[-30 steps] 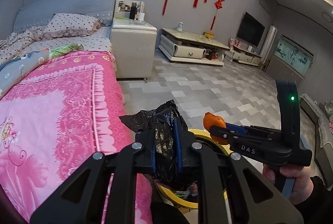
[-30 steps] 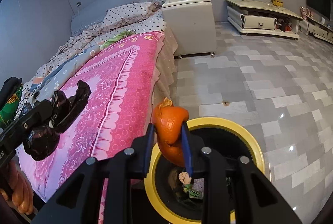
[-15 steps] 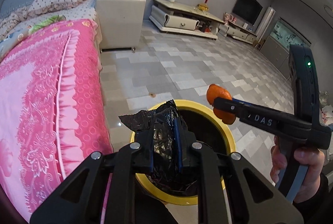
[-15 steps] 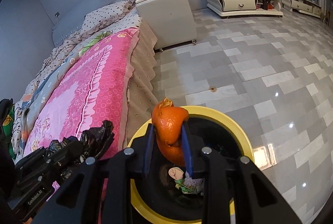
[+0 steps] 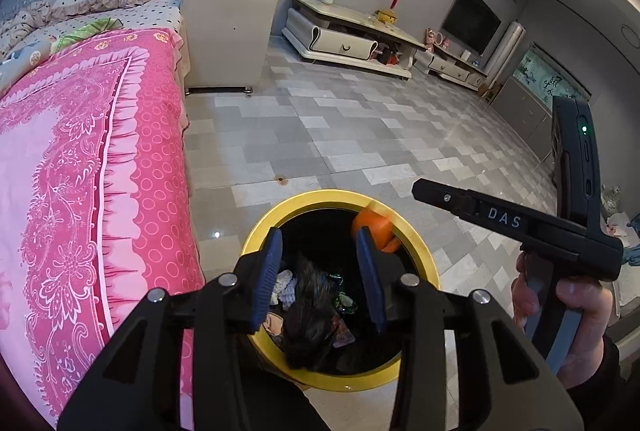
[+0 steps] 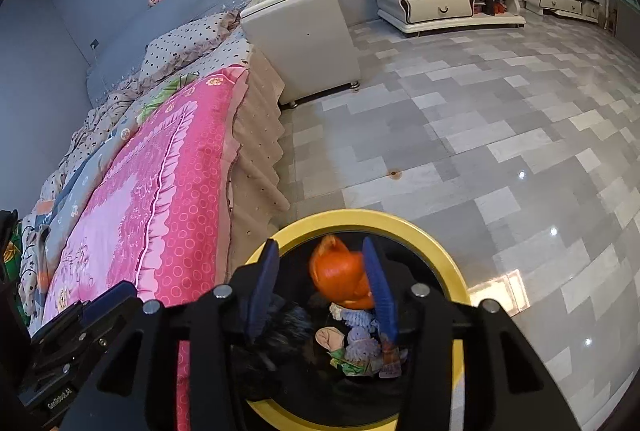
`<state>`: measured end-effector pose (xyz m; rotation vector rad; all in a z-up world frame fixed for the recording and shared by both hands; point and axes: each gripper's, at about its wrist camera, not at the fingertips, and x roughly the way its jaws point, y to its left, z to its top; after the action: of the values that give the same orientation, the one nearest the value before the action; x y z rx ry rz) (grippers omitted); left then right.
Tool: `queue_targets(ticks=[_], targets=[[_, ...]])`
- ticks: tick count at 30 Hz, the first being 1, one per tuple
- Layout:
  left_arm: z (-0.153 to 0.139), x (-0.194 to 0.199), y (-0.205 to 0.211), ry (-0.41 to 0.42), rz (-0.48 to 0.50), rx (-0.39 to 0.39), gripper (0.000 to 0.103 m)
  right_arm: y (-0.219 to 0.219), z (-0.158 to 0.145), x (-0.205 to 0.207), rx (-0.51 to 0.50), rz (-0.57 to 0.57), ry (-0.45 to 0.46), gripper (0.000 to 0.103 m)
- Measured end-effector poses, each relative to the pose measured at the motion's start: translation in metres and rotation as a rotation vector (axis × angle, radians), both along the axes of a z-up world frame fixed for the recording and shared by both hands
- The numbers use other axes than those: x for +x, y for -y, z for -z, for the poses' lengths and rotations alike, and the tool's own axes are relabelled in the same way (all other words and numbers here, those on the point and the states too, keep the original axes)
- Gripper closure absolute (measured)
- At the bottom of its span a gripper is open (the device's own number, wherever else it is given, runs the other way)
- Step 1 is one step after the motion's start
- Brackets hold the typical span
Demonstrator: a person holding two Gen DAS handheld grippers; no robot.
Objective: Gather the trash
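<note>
A round bin with a yellow rim (image 5: 260,227) (image 6: 444,243) stands on the floor beside the bed, directly under both grippers. My left gripper (image 5: 318,235) hangs over it with its jaws opening and nothing between the pads. A crumpled black plastic bag (image 5: 308,315) (image 6: 276,335), blurred, lies below in the bin on other rubbish. My right gripper (image 6: 320,243) (image 5: 418,189) is also opening. An orange peel (image 6: 340,279) (image 5: 374,227) sits loose between its pads, against the right one and clear of the left, over the bin mouth.
A bed with a pink cover (image 5: 80,171) runs along the left, its frilled edge close to the bin. Beyond it are a white bedside cabinet (image 5: 228,35) and a low white TV table (image 5: 352,39). Grey tiled floor (image 5: 360,135) spreads to the right.
Both grippers came down over the bin. The left jaws spread and the black bag dropped into the bin. The right jaws spread and the orange peel came loose.
</note>
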<state>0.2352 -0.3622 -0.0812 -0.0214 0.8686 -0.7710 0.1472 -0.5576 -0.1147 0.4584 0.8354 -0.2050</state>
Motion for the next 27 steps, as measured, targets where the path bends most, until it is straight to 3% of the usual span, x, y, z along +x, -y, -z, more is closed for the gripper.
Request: queue_targets(ticks=[15,27], targets=[[-0.02,-0.009,-0.062,0.026,-0.106,-0.016,0.064,-0.03,-0.01,-0.009,-0.004,-0.035,0.009,0.061],[-0.042,-0.008,-0.196,0.103,-0.345,0.021,0.064,-0.15,-0.028,0.028,-0.019,-0.265,0.027,0.059]])
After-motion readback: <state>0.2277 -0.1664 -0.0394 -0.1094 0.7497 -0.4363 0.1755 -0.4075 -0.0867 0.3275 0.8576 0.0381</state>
